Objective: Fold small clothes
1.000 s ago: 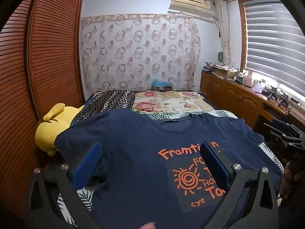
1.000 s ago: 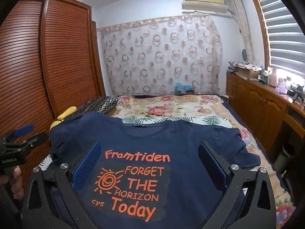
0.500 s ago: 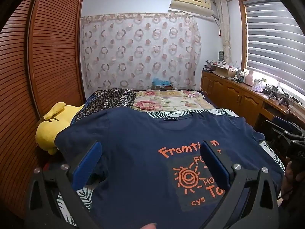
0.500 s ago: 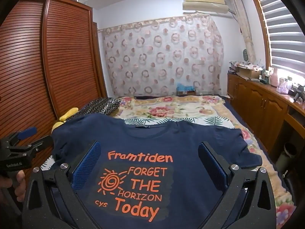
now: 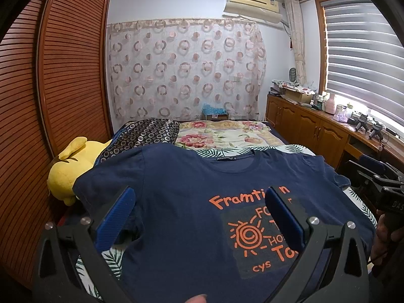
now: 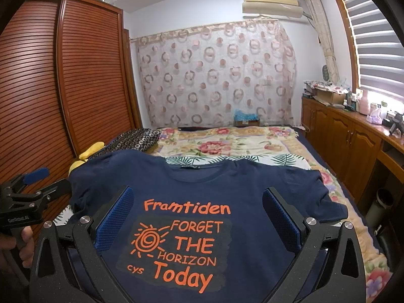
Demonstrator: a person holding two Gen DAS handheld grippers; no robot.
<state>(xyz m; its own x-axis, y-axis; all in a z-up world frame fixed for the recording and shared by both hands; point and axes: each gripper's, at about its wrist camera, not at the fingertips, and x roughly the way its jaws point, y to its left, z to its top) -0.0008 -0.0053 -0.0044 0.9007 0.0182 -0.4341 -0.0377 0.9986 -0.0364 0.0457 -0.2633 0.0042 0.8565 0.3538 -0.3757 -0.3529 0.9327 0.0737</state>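
Over by the slatted wardrobe point(image 6: 32, 96) a yellow plush toy point(image 5: 73, 166) lies against the bed's left edge. The left gripper point(image 5: 199, 199) hovers level above the left half of the shirt, its blue-padded fingers point(image 5: 118, 217) spread wide with nothing between them; seen from the right wrist camera, a hand point(image 6: 24, 242) wraps its handle from below. The navy T-shirt point(image 6: 242, 192) lies flat and unfolded, print up, collar pointing away, across the near end of the bed point(image 6: 227, 141), both sleeves out to the sides. The right gripper point(image 6: 197, 202) hangs over the orange lettering, its fingers equally wide apart and empty, clear of the cloth. On the far right, wooden cabinets point(image 6: 346, 136) run under the window.
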